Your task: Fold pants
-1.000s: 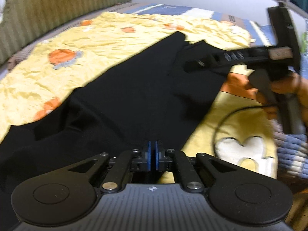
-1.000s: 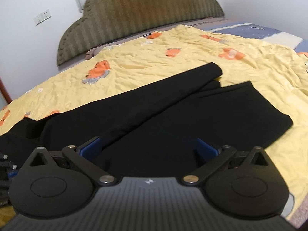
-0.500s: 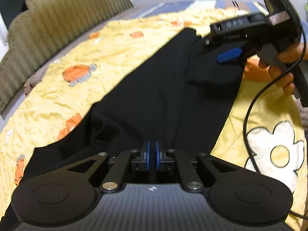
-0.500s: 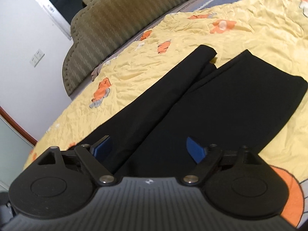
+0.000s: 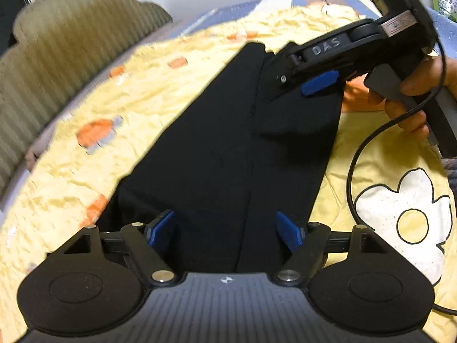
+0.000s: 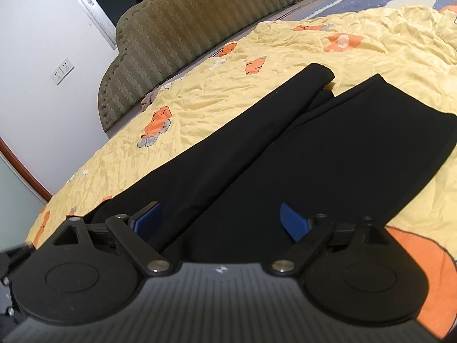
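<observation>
Black pants (image 5: 228, 154) lie flat on a yellow bedspread (image 5: 148, 97), both legs stretched away from me, side by side. In the right wrist view the pants (image 6: 314, 157) show two leg ends, the left one narrower and doubled over. My left gripper (image 5: 225, 228) is open and empty, its blue pads wide apart just above the waist end. My right gripper (image 6: 220, 220) is open and empty over the legs; it also shows in the left wrist view (image 5: 320, 83), hovering above the right leg.
An olive padded headboard (image 6: 200, 23) stands behind the bed. The bedspread has orange patches and a white flower print (image 5: 400, 214). A black cable (image 5: 360, 157) hangs from the right gripper. A white wall with a socket (image 6: 62, 70) is at the left.
My left gripper has opened from shut and tilted to face along the legs. My right gripper stays open and has moved closer over the right leg.
</observation>
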Available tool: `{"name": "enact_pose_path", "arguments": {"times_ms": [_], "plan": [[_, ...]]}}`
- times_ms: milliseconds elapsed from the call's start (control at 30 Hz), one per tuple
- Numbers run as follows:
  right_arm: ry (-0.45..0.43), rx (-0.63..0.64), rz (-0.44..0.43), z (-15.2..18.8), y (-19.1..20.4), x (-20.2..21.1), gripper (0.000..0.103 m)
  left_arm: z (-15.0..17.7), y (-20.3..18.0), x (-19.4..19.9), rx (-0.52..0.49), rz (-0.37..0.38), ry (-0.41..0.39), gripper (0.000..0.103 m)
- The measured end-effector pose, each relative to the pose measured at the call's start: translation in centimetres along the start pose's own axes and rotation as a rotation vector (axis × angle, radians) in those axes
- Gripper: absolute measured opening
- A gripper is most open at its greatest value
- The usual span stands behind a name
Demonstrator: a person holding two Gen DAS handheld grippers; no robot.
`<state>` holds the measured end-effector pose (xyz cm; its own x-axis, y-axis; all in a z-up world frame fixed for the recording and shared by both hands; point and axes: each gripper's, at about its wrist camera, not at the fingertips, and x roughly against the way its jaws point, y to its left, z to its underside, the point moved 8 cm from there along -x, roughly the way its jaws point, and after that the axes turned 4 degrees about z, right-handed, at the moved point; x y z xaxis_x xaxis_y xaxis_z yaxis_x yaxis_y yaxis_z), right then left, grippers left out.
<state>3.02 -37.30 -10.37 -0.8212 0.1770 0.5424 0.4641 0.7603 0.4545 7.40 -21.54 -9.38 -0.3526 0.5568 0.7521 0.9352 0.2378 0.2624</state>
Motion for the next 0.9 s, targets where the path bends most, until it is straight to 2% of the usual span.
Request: {"name": "enact_pose_path", "arguments": {"times_ms": [67,100,133,200,300,433,533,633,733,900], "plan": [[-0.003,0.013,0.004,0.2,0.1,0.1,0.090,0.0,0.2,-0.5,0.022,0.022,0.012,0.068],[-0.004,0.017,0.003,0.2,0.1,0.1,0.090,0.1,0.3,-0.7,0.031,0.027,0.019,0.057],[-0.005,0.019,0.003,0.3,0.2,0.1,0.091,0.2,0.5,-1.0,0.051,0.037,0.031,0.040],[-0.008,0.023,0.002,0.4,0.2,0.1,0.092,0.2,0.9,-1.4,0.108,0.078,0.043,0.030],[-0.012,0.034,0.001,0.6,0.3,0.0,0.094,0.0,1.3,-1.6,0.166,0.087,0.040,0.006],[-0.016,0.055,0.003,0.7,0.4,0.0,0.095,-0.2,1.0,-0.7,0.180,0.064,0.011,0.002],[-0.018,0.045,0.001,0.7,0.2,0.3,0.095,-0.4,0.5,0.2,0.205,0.084,-0.008,0.002],[-0.019,0.040,0.003,0.6,-0.1,0.5,0.095,-0.5,-0.9,1.3,0.181,0.113,-0.024,0.002],[-0.021,0.042,0.008,0.6,-0.4,0.8,0.096,-0.1,-2.4,1.7,0.139,0.137,-0.010,0.002],[-0.026,0.022,0.012,0.4,-1.1,1.3,0.096,0.6,-2.9,1.3,0.148,0.147,-0.001,0.002]]}}
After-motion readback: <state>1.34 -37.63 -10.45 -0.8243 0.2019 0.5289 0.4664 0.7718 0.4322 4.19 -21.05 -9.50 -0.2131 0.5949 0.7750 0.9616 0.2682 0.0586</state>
